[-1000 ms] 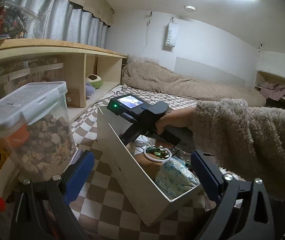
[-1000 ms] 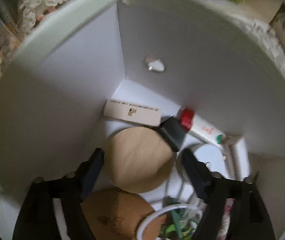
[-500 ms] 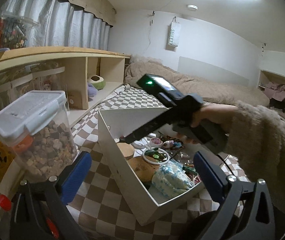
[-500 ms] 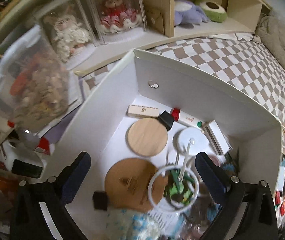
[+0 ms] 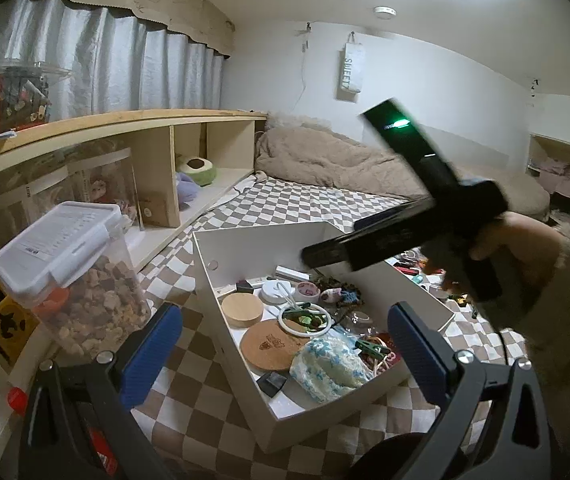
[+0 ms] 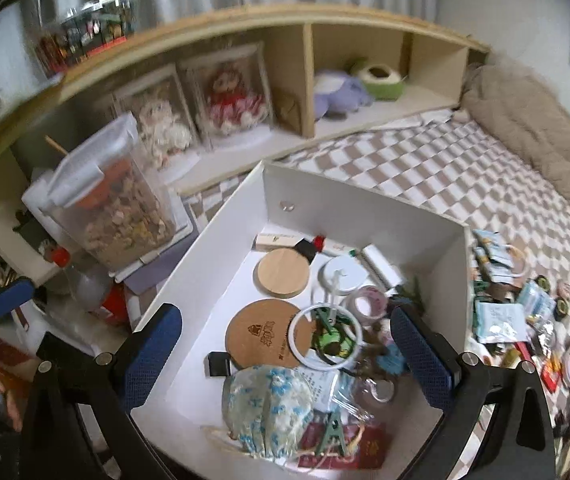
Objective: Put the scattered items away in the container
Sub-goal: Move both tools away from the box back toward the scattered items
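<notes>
A white box [image 5: 229, 332] [image 6: 365, 200] sits on the checkered bed. It holds a wooden lid [image 6: 283, 273], a cork coaster [image 6: 263, 334], a white ring [image 6: 325, 336], a tape roll [image 6: 367, 304] and a blue-patterned pouch [image 6: 269, 404]. Scattered packets and small items [image 6: 501, 316] lie on the bed to the right of the box. My right gripper [image 6: 287, 354] is open and empty, high above the box; its body shows in the left wrist view [image 5: 405, 232]. My left gripper [image 5: 285, 352] is open and empty, near the box's front corner.
A clear food container [image 5: 73, 272] [image 6: 113, 204] with a white lid stands left of the box. A wooden shelf [image 5: 157, 160] with dolls and plush toys runs along the left. A beige blanket [image 5: 333, 164] lies at the bed's far end.
My right gripper has lifted up and back out of the box, from close over the wooden lid to well above the rim. The left gripper has barely moved.
</notes>
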A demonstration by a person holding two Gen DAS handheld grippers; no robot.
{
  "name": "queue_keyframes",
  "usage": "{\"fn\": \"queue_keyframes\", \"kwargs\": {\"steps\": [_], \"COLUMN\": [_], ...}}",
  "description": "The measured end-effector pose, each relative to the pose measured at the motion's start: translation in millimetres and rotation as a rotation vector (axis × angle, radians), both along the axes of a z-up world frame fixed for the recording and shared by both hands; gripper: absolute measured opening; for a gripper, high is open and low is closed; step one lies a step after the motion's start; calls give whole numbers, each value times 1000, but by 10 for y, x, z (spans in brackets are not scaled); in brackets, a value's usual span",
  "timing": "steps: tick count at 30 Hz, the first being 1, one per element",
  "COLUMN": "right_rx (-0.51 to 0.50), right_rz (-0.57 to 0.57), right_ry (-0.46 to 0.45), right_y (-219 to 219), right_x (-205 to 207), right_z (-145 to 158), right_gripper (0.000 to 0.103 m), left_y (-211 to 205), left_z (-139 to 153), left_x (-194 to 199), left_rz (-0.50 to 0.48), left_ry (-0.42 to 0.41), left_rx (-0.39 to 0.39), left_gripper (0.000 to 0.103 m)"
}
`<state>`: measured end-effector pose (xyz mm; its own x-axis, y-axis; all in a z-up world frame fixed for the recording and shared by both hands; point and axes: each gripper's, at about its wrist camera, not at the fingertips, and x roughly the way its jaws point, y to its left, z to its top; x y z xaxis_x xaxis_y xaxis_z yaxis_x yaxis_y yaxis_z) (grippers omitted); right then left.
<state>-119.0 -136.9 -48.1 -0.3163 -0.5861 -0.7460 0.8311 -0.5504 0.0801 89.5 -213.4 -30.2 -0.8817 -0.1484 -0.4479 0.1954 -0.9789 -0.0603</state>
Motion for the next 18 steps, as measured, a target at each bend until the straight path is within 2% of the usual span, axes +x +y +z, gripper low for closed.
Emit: {"fn": "queue_keyframes", "kwargs": {"steps": [10, 18], "right_rx": [-77, -141], "right_rz": [-52, -116], "right_ry": [73, 116], "right_y": [564, 932], "right_x": [289, 547], "right_z": [210, 318], "right_gripper": [103, 103], "left_y": [69, 214], "left_z": [129, 224], "left_x": [56, 90], "left_rz": [46, 34], "left_ry": [14, 19], "left_rx": [6, 14], "left_gripper": [103, 103]}}
